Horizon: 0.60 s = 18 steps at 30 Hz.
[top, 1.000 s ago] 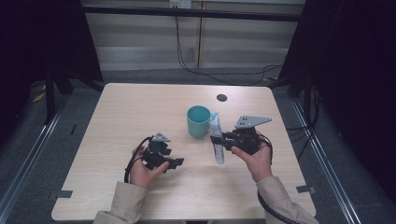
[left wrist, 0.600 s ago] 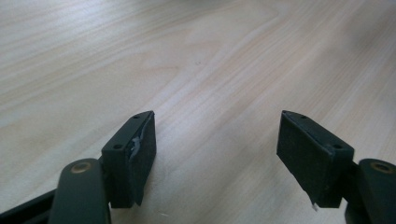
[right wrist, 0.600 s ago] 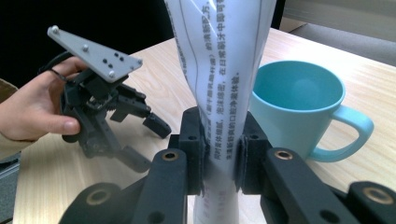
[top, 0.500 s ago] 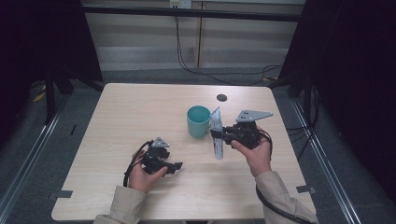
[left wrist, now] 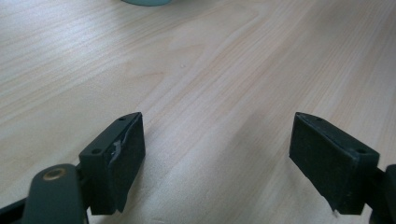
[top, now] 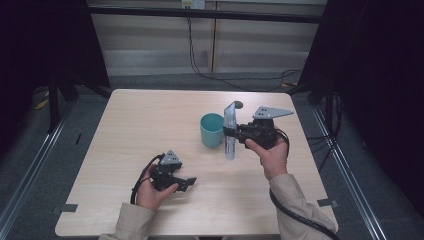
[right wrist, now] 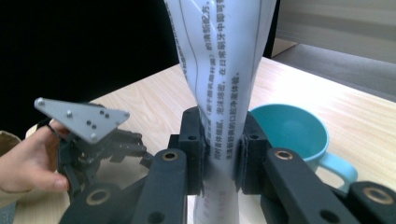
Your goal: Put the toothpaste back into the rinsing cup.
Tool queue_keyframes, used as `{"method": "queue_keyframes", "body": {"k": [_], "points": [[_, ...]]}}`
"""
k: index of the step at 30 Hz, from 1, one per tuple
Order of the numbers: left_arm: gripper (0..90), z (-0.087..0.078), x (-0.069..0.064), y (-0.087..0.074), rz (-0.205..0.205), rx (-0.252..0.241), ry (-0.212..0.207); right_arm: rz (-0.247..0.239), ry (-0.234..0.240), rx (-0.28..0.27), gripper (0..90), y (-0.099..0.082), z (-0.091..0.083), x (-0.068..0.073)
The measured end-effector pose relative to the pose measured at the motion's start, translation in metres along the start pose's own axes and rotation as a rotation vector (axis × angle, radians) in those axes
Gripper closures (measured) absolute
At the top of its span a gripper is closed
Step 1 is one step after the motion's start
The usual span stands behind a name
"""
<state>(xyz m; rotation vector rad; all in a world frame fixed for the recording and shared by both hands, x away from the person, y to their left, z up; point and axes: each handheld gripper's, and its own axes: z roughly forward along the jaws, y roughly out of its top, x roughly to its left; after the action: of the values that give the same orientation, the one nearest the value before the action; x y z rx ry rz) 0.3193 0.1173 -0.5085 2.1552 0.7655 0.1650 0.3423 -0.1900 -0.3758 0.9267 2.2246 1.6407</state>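
Your right tool pinches a white squeeze tube with black printed text, held upright just right of the teal ceramic mug on the light wooden table. Your left tool rests low at the near left; its jaws have just been opening, wide and with nothing between them.

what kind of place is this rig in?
Most likely a lab recording booth, not a home: a bare wooden table with black curtains at either side, cables trailing on the floor behind, and marker tape on the tabletop.
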Motion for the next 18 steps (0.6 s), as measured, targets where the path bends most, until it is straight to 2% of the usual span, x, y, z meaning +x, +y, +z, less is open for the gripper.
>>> {"method": "queue_keyframes", "body": {"k": [12,15,18], "points": [[11.4,0.005,-0.01,0.002,0.091,0.039,0.044,-0.011,-0.025,-0.024,75.5,0.016,0.006,-0.003],[9.9,0.006,-0.012,0.002,0.108,0.051,0.053,-0.014,-0.029,-0.026,75.4,0.02,0.007,-0.003],[8.4,0.007,-0.013,0.002,0.104,0.051,0.047,-0.017,-0.028,-0.028,75.4,0.024,0.009,-0.004]]}}
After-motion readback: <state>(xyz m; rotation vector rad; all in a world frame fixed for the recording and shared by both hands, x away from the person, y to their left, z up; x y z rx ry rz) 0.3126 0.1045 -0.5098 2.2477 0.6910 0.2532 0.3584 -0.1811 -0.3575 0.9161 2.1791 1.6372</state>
